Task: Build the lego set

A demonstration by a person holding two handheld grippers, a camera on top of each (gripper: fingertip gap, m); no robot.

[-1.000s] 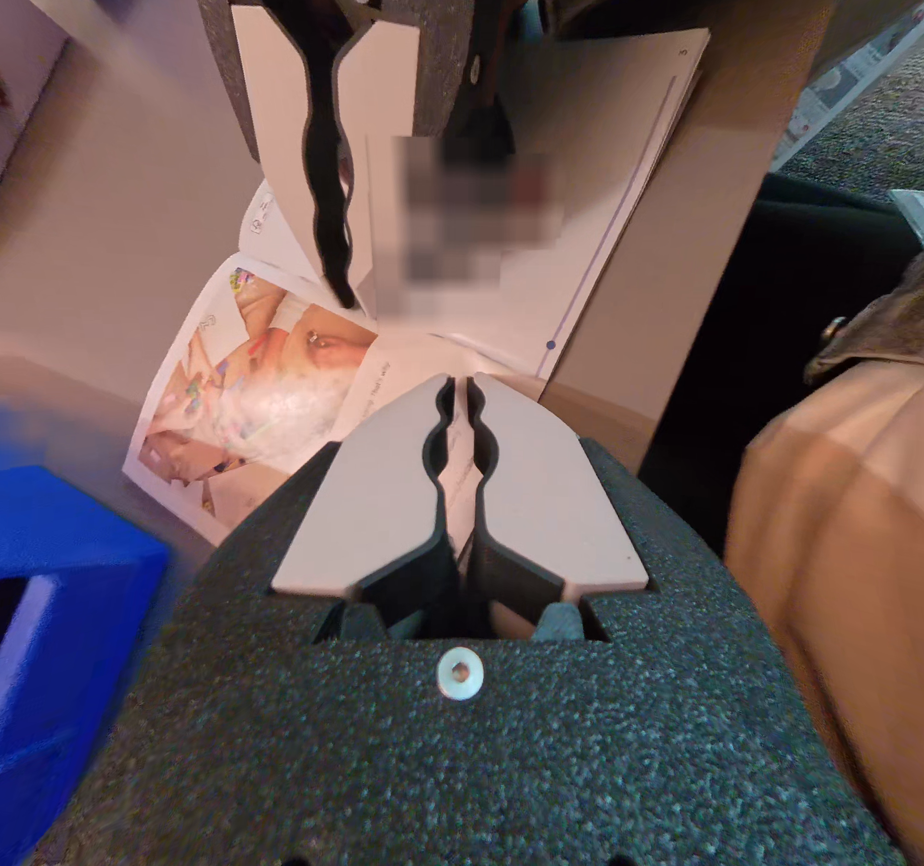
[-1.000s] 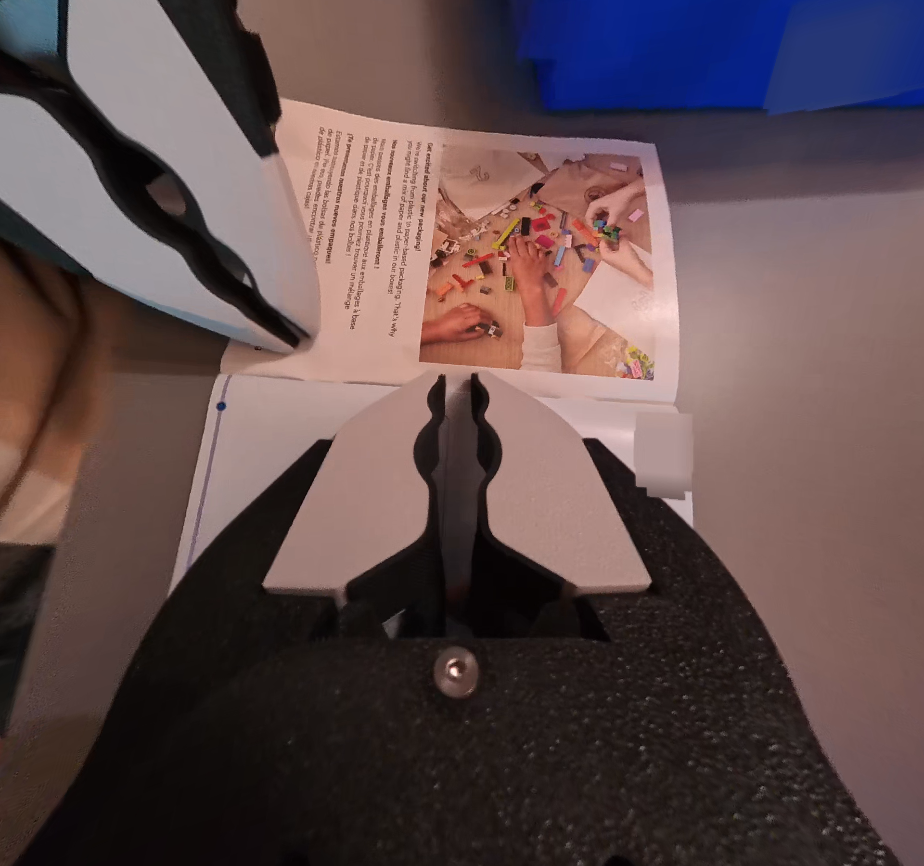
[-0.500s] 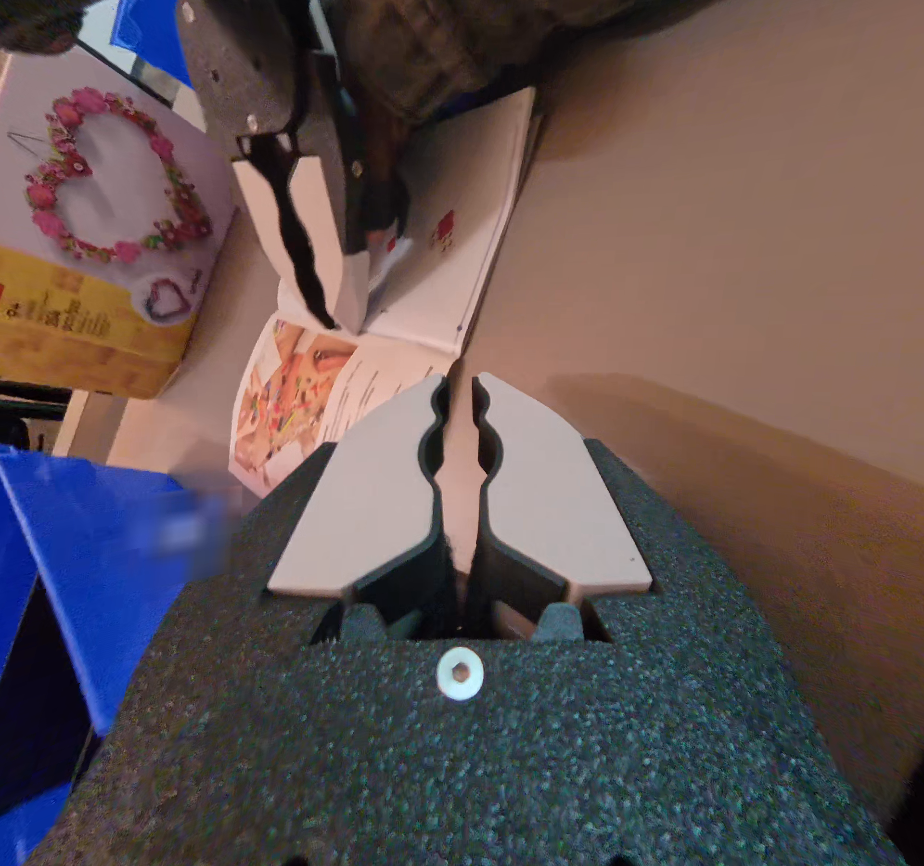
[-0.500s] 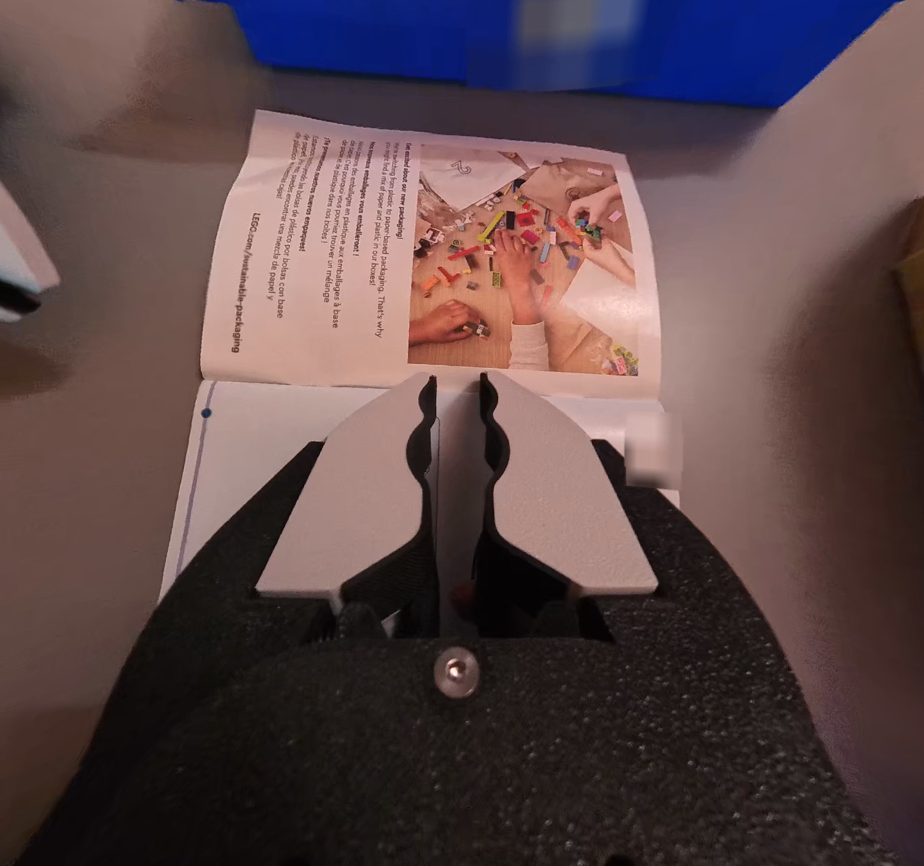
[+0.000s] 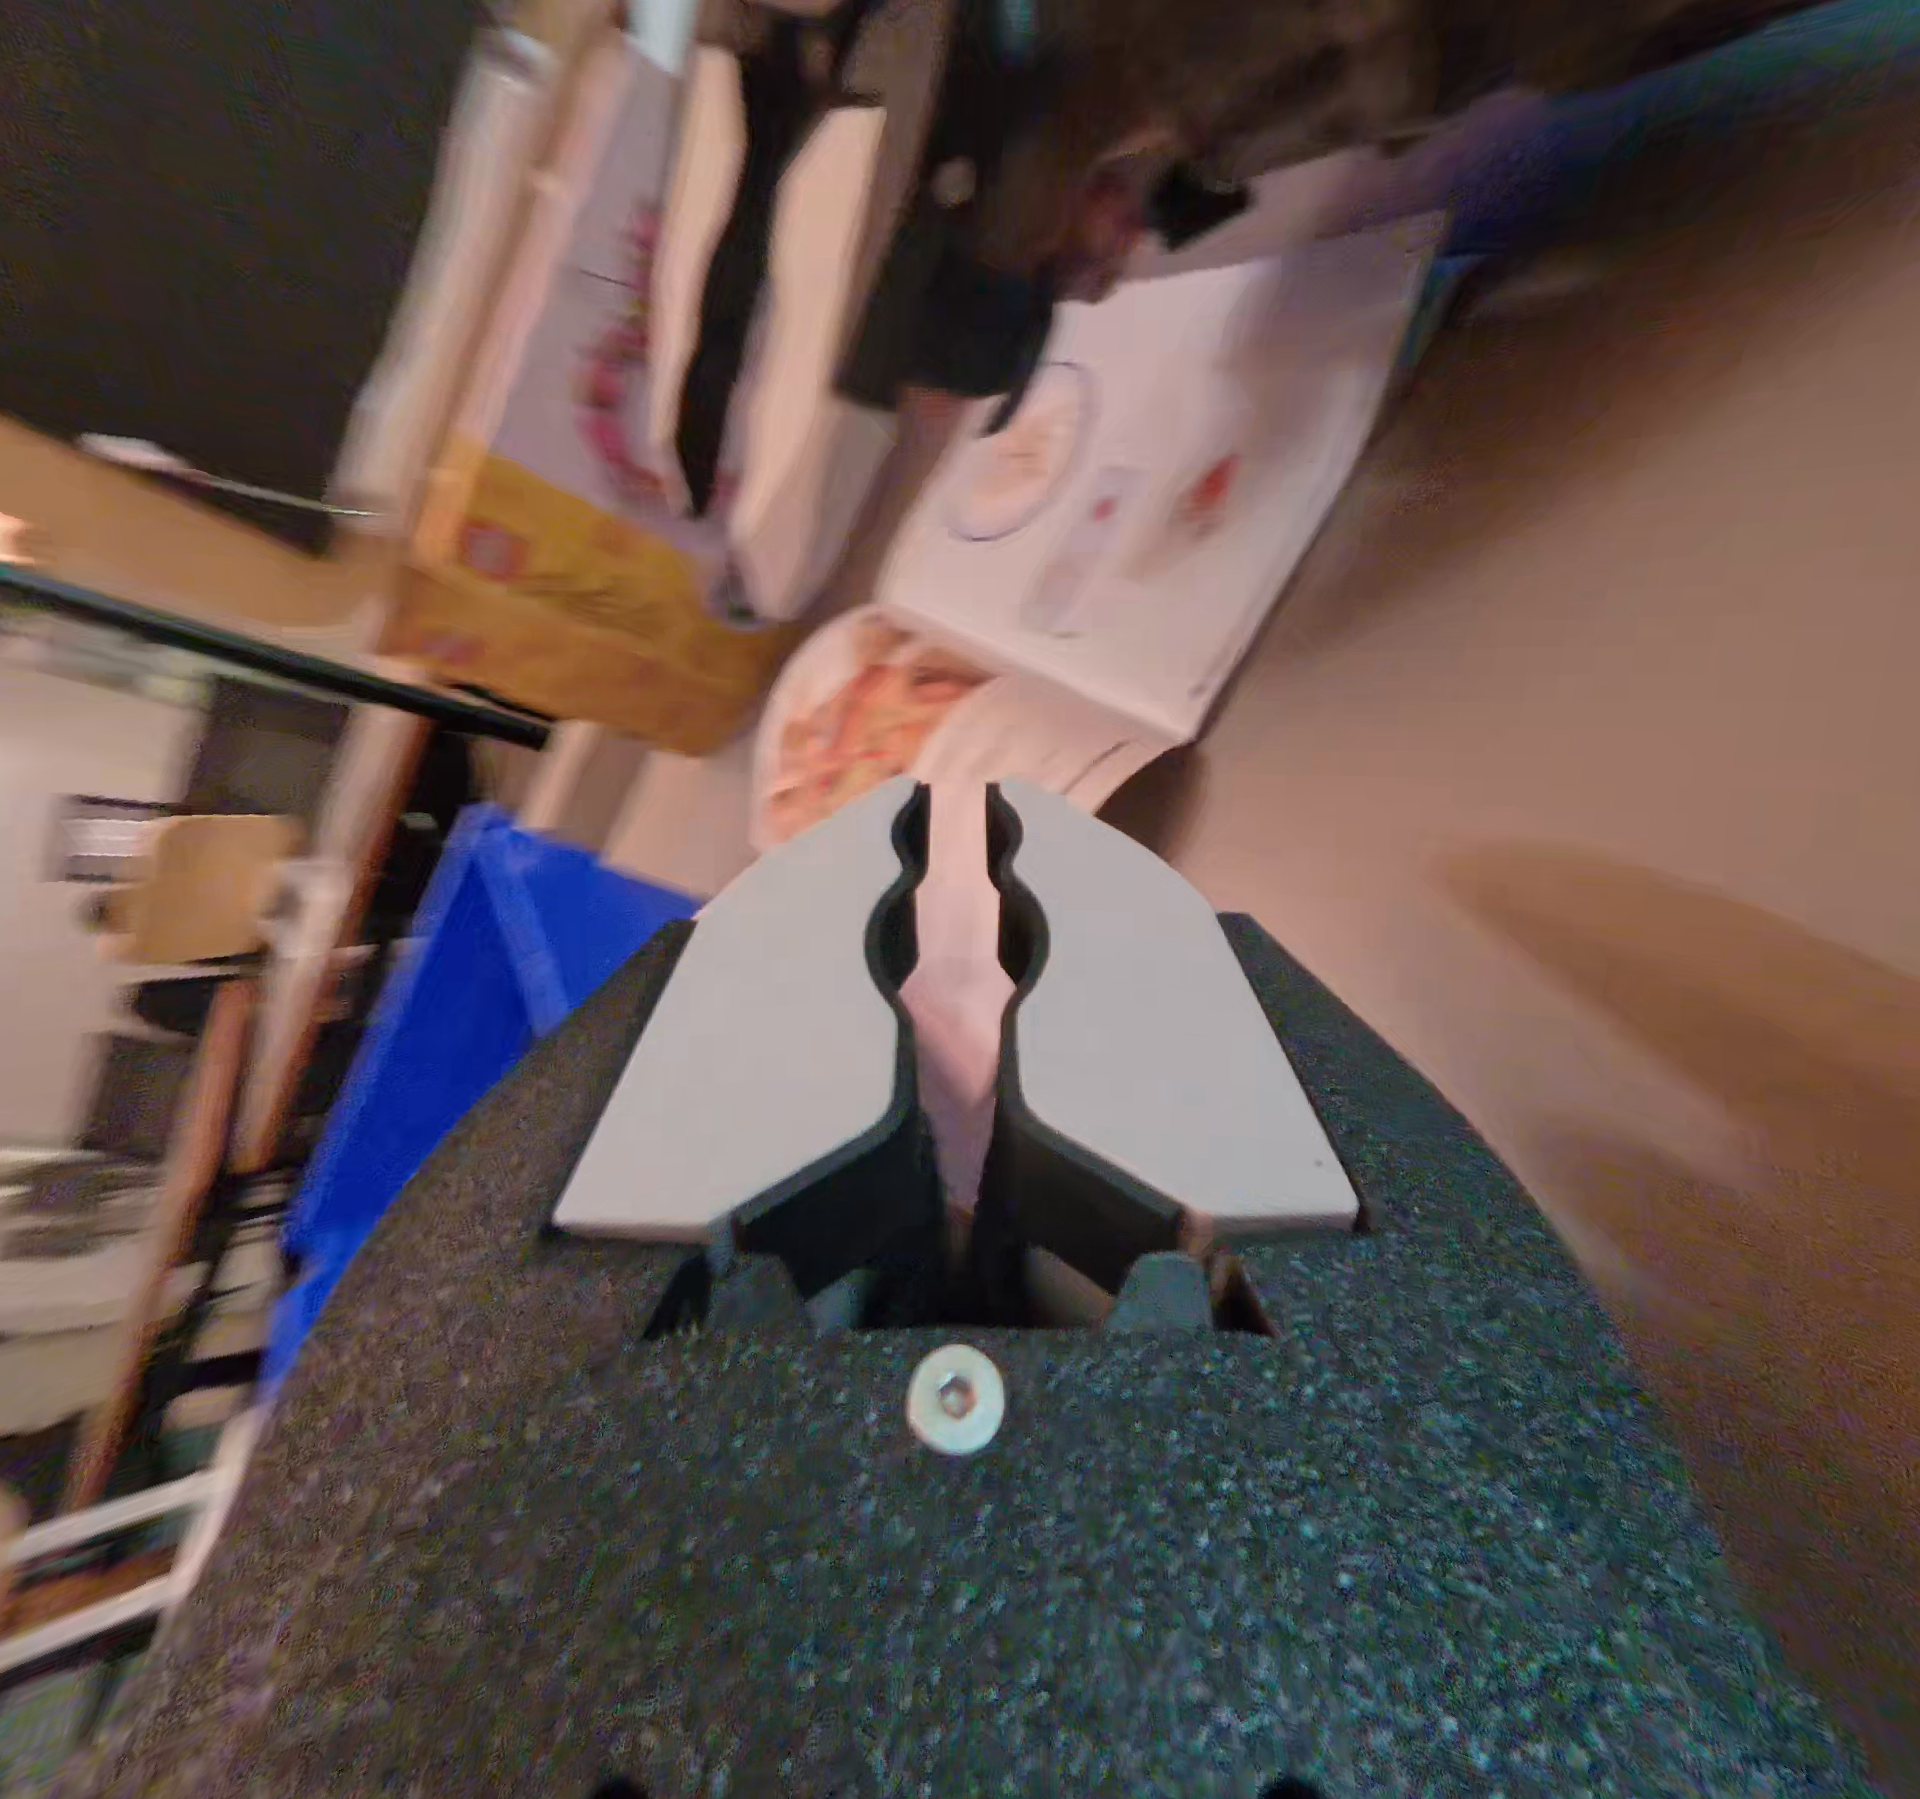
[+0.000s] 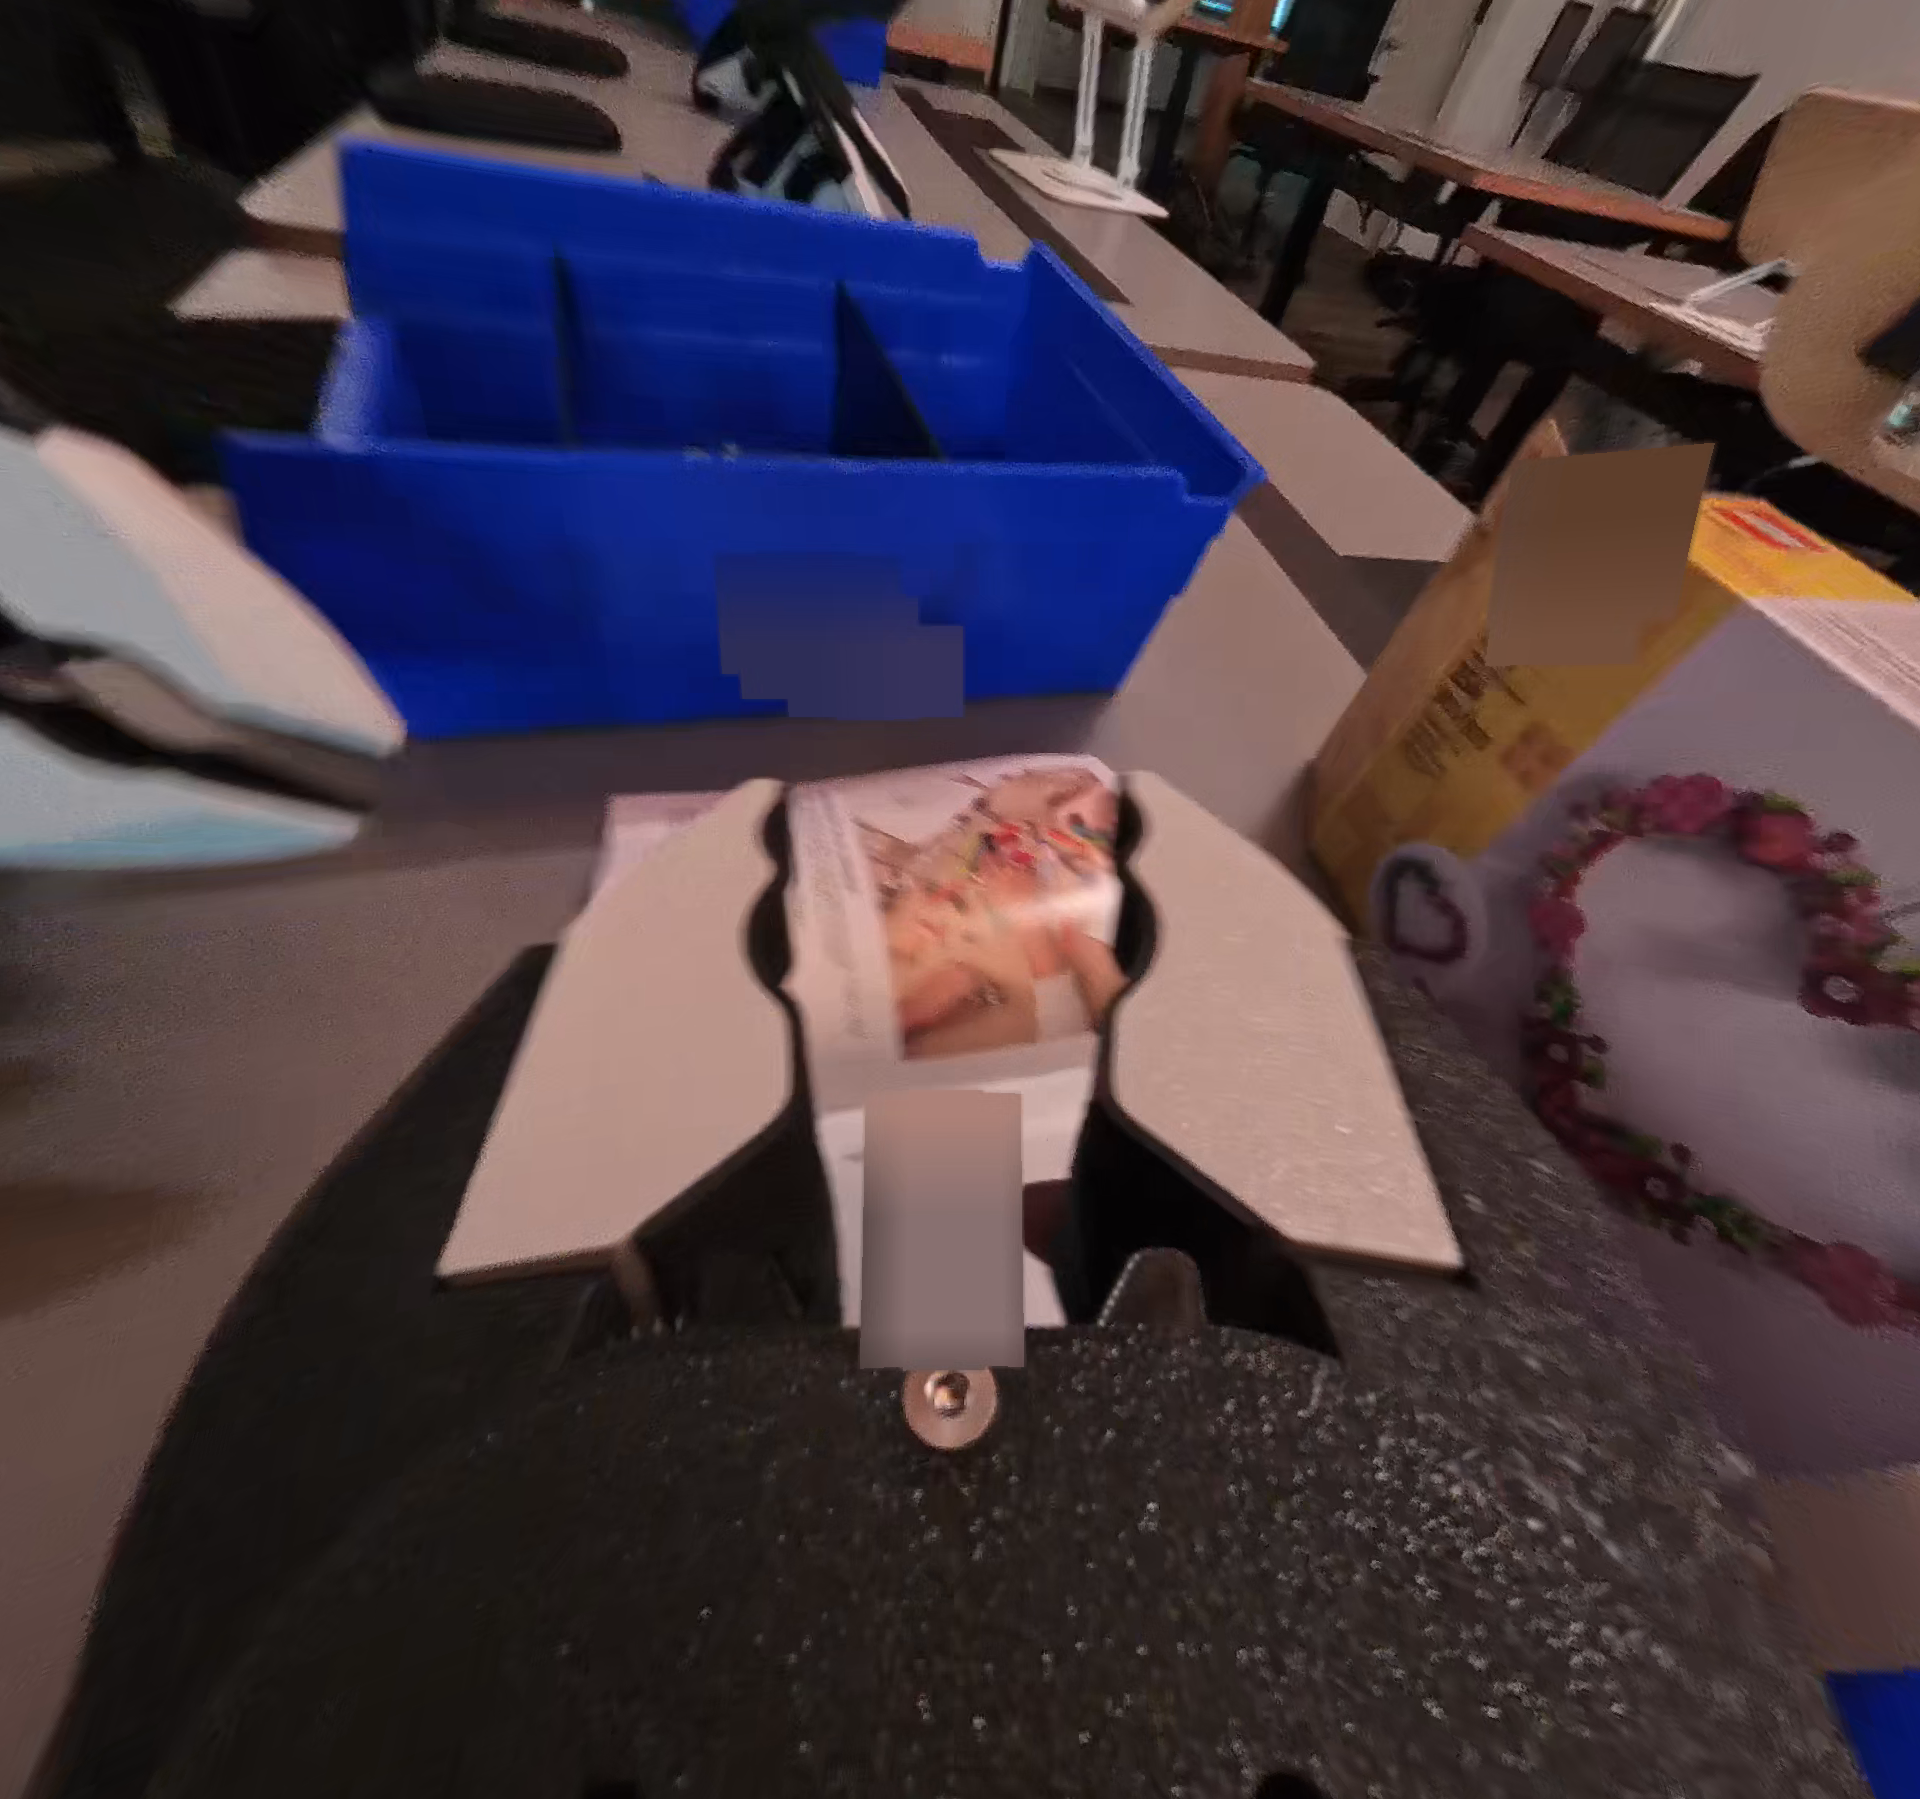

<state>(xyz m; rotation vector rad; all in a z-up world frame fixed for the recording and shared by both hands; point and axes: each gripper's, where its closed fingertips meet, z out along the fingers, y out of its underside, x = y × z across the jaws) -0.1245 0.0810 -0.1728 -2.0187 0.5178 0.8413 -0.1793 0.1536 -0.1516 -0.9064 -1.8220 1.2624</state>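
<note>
Preparation is underway: the right tool (image 6: 951,814), jaws wide and empty, is hovering over the open paper instruction booklet (image 6: 966,908) on the grey worktop (image 6: 260,970) while the left tool (image 5: 954,799), nearly closed and empty, is hanging nearby, so fetching bricks probably comes next.

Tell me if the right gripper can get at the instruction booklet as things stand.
Probably yes. The right gripper is open, and the instruction booklet shows directly between its fingers with nothing in between. The blue bin lies behind and the set's box off to the side.
</note>
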